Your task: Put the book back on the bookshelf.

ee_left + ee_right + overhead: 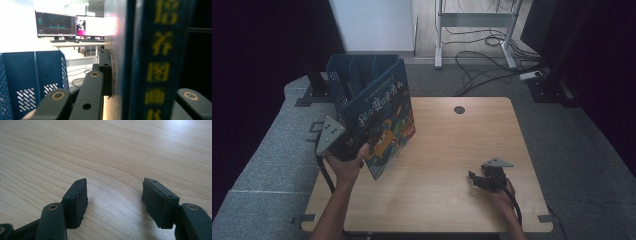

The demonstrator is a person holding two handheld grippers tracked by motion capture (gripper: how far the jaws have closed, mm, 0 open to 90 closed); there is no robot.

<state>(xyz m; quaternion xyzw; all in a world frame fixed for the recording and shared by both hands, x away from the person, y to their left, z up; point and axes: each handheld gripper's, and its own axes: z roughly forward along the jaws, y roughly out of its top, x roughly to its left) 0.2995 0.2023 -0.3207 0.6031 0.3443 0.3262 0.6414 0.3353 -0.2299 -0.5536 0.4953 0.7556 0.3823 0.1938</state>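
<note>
Likely stiff, light & slick-covered, the book [384, 122] sits pinched near its spine by the left gripper [349, 147] beside the basket [349, 75]; right gripper [113, 200] spread, empty.

Both grippers are black, each with a grey three-cornered plate on top and a black cable trailing toward 6 o'clock. The right gripper [113, 197] has square, rough black pads [160, 201] and brass-coloured rivets at its joints. The left gripper [343, 145] has the same brass-ringed rivets on its black links.

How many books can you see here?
1. One blue picture book with cartoon creatures on its cover stands tilted at the table's left, clamped in the left gripper, leaning beside the blue perforated plastic basket. More books could be hidden inside that basket.
</note>
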